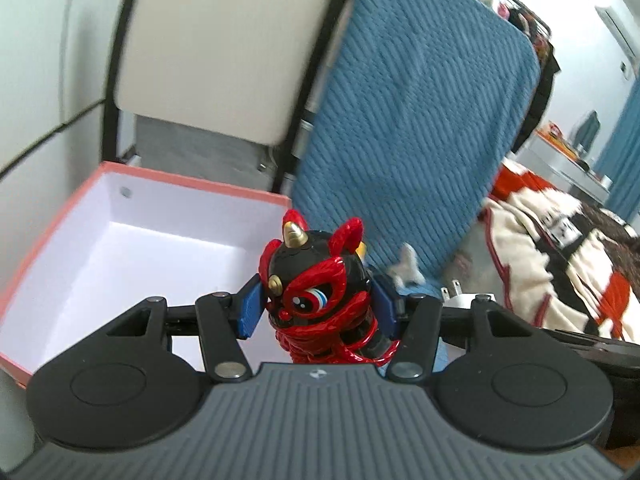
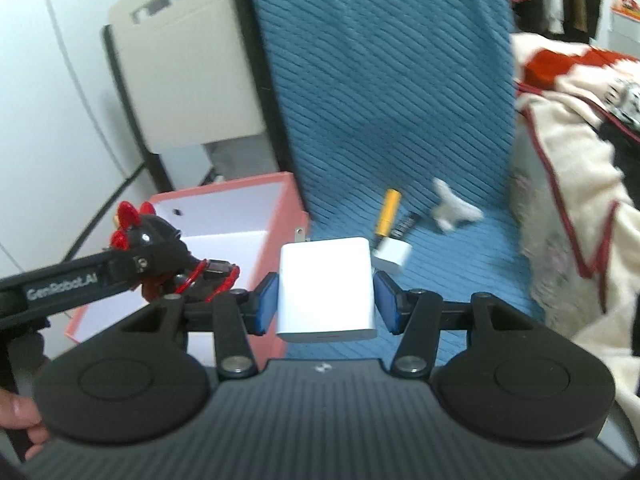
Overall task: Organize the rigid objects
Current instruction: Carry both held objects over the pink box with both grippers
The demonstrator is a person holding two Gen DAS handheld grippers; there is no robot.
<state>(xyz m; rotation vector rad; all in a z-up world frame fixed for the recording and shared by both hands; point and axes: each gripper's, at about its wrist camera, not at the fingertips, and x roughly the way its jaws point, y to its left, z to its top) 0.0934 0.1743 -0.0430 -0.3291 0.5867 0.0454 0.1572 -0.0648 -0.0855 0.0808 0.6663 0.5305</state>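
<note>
Figurine [image 1: 320, 300] base hidden behind left tongs [image 1: 318, 308].

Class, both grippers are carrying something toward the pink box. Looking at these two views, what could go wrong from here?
1. The glossy red-and-black lion figurine is gripped only at its rounded head by the left gripper, so it may twist or slip.
2. The smooth white charger cube in the right gripper could slide out.
3. Both grippers sit close together by the pink cardboard box, so they may collide.
</note>
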